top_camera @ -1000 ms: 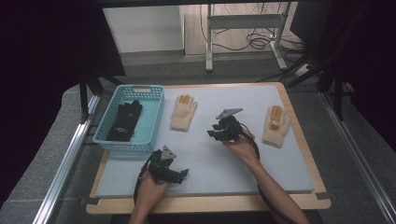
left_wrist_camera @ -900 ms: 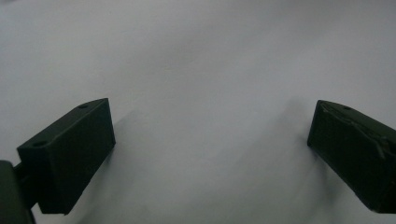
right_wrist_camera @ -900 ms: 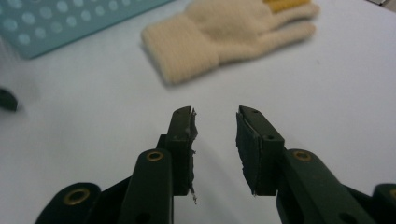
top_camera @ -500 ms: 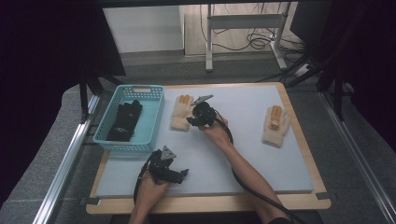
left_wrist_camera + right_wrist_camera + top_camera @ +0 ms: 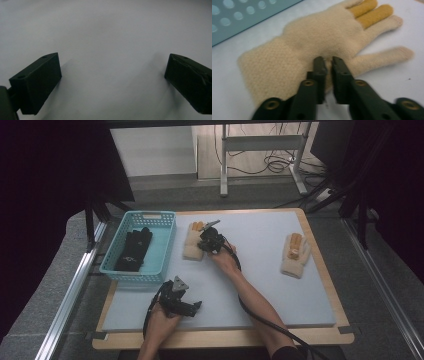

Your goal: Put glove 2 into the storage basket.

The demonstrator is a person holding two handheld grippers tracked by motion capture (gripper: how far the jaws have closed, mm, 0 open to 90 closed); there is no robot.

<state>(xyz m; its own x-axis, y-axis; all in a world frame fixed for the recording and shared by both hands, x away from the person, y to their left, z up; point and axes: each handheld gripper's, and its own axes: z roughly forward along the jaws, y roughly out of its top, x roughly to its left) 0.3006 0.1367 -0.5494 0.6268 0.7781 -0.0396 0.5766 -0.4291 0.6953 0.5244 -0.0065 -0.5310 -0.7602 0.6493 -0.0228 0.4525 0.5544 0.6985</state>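
Observation:
A cream knitted glove (image 5: 191,249) with two orange fingers lies flat on the pale mat (image 5: 260,285), just right of the teal basket. My right gripper (image 5: 204,243) sits on its right edge. In the right gripper view the jaws (image 5: 328,61) are pinched together on a fold of the glove (image 5: 312,42) near the base of the thumb. A second matching cream glove (image 5: 295,254) lies at the mat's right side. My left gripper (image 5: 193,305) rests low on the mat at the front left, its jaws (image 5: 112,72) wide open over bare mat (image 5: 105,30).
The teal basket (image 5: 150,216) stands at the mat's left edge and holds a pair of black gloves (image 5: 134,251); its perforated wall (image 5: 242,15) is close behind the cream glove. A wooden board rim (image 5: 225,338) frames the mat. Metal rails run along both sides.
My right gripper has travelled left across the mat, from near the right glove to the left glove beside the basket, and has closed on it. The left gripper has stayed still.

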